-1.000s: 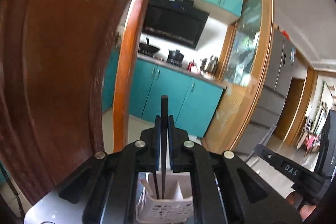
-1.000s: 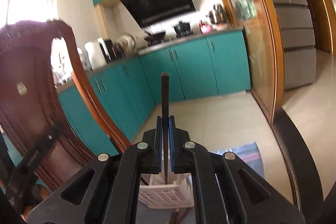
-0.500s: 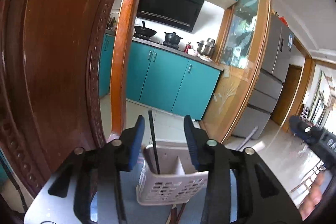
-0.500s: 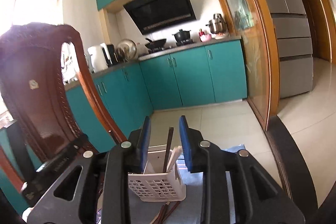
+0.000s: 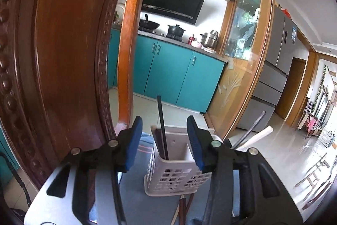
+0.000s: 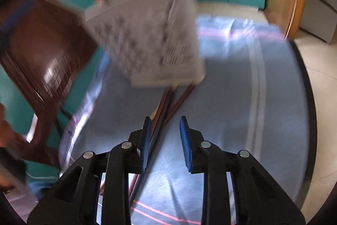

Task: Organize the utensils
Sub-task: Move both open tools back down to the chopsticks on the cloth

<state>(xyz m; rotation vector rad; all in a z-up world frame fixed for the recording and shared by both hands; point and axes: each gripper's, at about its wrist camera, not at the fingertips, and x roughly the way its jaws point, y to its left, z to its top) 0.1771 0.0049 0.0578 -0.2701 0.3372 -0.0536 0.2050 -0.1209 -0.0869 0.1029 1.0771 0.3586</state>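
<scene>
A blue cloth [image 6: 227, 85] covers the table, and the white basket [image 5: 174, 174] at its twelve o'clock edge is badly blurred in the right view. Loose chopsticks [image 6: 168, 102] lie at the basket's six o'clock, their near ends hidden behind the right claw [image 6: 164, 136], which stands partly open and empty. The left claw [image 5: 164, 136] is opening, gripping nothing, with a dark chopstick [image 5: 162, 128] upright in the basket beyond its gap.

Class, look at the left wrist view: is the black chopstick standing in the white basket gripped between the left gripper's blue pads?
No. The black chopstick stands free in the white basket, and the left gripper has its pads spread well apart, jaws opening, touching nothing.
</scene>
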